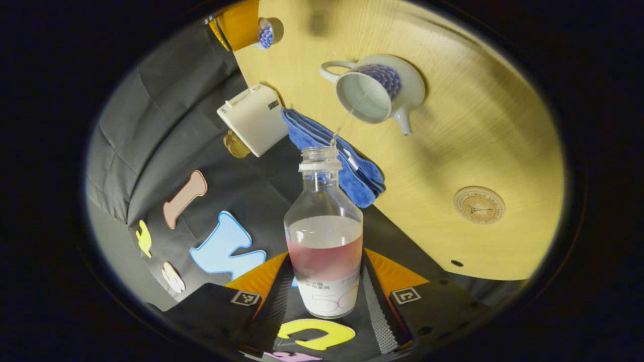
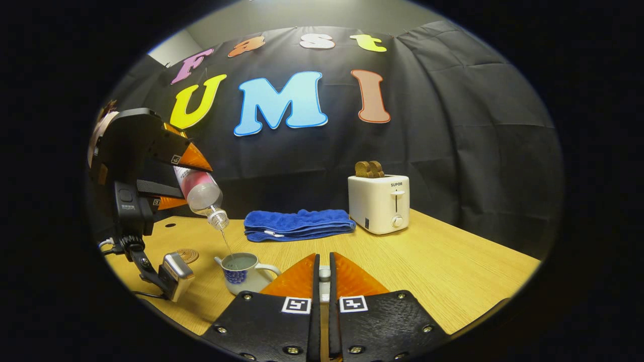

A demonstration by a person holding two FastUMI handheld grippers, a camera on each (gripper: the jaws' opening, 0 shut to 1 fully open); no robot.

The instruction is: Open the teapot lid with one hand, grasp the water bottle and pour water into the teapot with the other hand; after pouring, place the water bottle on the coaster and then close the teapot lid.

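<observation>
My left gripper (image 1: 324, 261) is shut on a clear water bottle (image 1: 324, 236) holding pinkish liquid, tipped mouth-down. A thin stream runs from its mouth into the open white teapot with a blue pattern (image 1: 377, 93) on the wooden table. In the right gripper view that left gripper (image 2: 193, 183) holds the bottle (image 2: 201, 193) tilted above the teapot (image 2: 241, 274). My right gripper (image 2: 323, 259) is shut on the teapot lid (image 2: 324, 274), of which a small white part shows between the fingers. The lid (image 1: 265, 34) and right gripper (image 1: 241, 22) hang far off from the teapot. A round coaster (image 1: 479, 204) lies near the teapot.
A folded blue towel (image 2: 297, 223) and a white toaster (image 2: 378, 203) with bread in it stand at the back of the wooden table (image 2: 453, 271). The coaster (image 2: 187, 255) lies left of the teapot. A cable and a small metal box (image 2: 173, 274) hang below the left gripper.
</observation>
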